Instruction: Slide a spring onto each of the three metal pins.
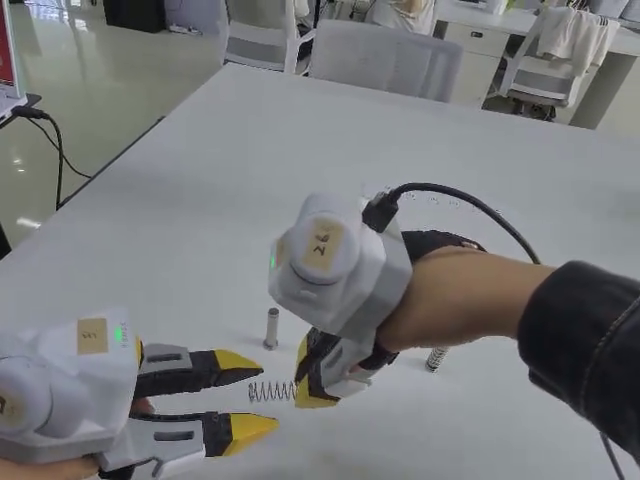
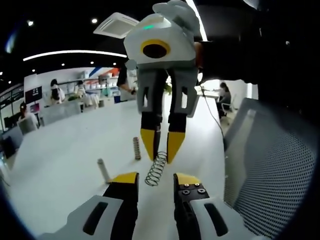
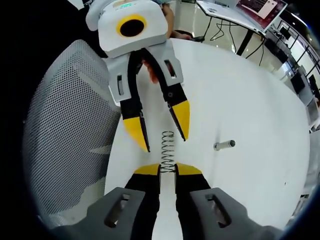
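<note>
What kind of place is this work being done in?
Probably an open-plan office or lab: a long white table, a mesh office chair beside it, and people seated at desks in the background.

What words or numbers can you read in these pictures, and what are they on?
Big sticker on the right gripper: a dark scribble, too blurred to read.
Small sticker on the left gripper: faint marks, too small to read.
Far screen: too small to read.
There is no text that can be read clearly.
</note>
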Available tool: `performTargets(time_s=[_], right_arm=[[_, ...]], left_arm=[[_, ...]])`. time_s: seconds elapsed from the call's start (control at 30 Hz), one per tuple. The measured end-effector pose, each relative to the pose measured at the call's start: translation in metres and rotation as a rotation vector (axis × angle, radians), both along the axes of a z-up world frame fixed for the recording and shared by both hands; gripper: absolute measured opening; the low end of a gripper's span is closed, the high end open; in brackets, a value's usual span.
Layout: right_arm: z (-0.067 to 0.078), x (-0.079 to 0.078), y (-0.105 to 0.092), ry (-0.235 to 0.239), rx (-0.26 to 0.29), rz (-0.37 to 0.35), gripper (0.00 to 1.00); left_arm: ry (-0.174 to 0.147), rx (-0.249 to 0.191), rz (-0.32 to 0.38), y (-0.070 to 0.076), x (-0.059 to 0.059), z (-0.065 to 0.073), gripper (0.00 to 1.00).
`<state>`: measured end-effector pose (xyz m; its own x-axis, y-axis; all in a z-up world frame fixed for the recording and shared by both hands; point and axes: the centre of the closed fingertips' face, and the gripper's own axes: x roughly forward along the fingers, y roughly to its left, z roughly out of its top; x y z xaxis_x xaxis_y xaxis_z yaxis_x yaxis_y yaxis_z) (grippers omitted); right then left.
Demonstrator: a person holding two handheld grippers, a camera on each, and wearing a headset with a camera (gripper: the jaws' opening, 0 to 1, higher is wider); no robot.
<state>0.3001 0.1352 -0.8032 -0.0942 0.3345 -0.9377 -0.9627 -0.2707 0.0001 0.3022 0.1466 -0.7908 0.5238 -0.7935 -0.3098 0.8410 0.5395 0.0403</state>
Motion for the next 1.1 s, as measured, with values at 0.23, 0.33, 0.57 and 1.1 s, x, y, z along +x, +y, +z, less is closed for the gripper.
performTargets(time_s=[0.23, 0.33, 0.57, 1.1], right_arm=[[0.002, -0.004, -0.004, 0.007, -0.005, 0.021, 0.08], [0.002, -0.007, -0.006, 0.016, -0.011, 0.028, 0.08], [0.004, -0.008, -0.006, 0.015, -0.009, 0.036, 0.08], [0.029, -0.013, 0.008, -0.011, 0.049, 0.057, 0.08]], left_arm=[[-0.017, 0.027, -0.041, -0.004, -0.005, 0.001, 0.08], [-0.024, 0.038, -0.051, -0.005, -0.006, 0.0, 0.05], [-0.034, 0.065, -0.068, -0.006, -0.009, -0.002, 0.03], [-0.034, 0.066, -0.069, -0.007, -0.007, -0.003, 0.02]])
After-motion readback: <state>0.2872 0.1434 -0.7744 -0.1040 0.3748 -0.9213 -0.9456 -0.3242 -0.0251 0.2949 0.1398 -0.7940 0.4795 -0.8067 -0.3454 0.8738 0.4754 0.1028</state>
